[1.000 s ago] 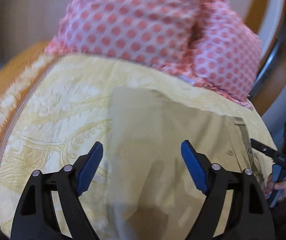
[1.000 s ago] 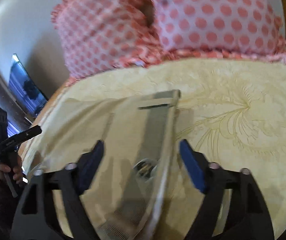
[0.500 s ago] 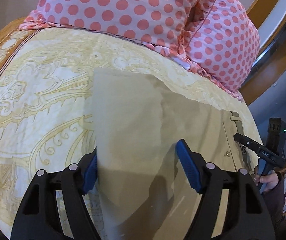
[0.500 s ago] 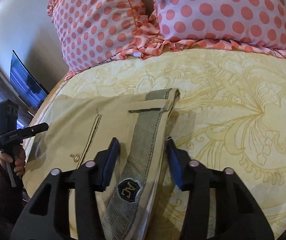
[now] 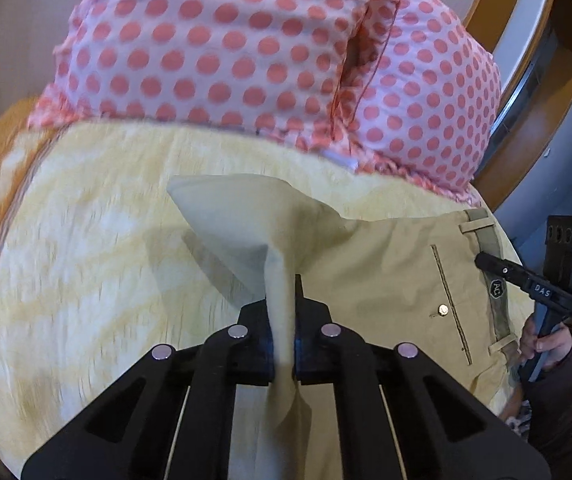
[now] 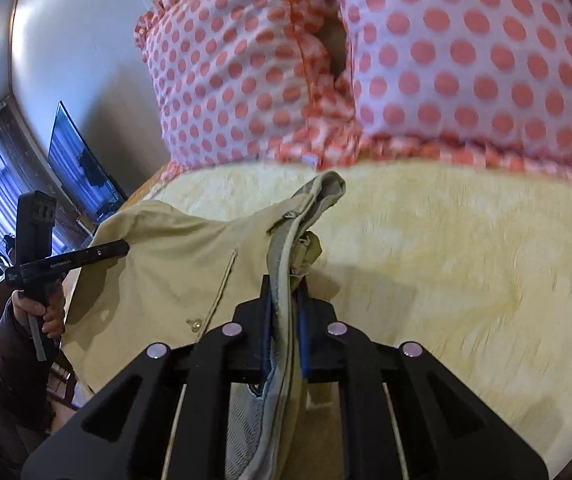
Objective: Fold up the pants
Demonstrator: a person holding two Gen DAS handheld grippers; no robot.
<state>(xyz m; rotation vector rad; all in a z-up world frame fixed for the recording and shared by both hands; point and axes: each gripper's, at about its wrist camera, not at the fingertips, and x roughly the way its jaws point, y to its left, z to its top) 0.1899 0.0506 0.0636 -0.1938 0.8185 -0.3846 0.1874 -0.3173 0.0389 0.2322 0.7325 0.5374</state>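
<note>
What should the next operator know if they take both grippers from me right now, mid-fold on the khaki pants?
Left gripper: shut on a pinch of the pants at the leg end, cloth lifted into a peak.
Right gripper: shut on the waistband, also raised off the bedspread.
The pants' middle lies flat, back pocket and button up, in front of the polka-dot pillows.
Done: both ends gripped and lifted.
Left: no fold shows yet; likely bring one end over the other, lay flat, release.
</note>
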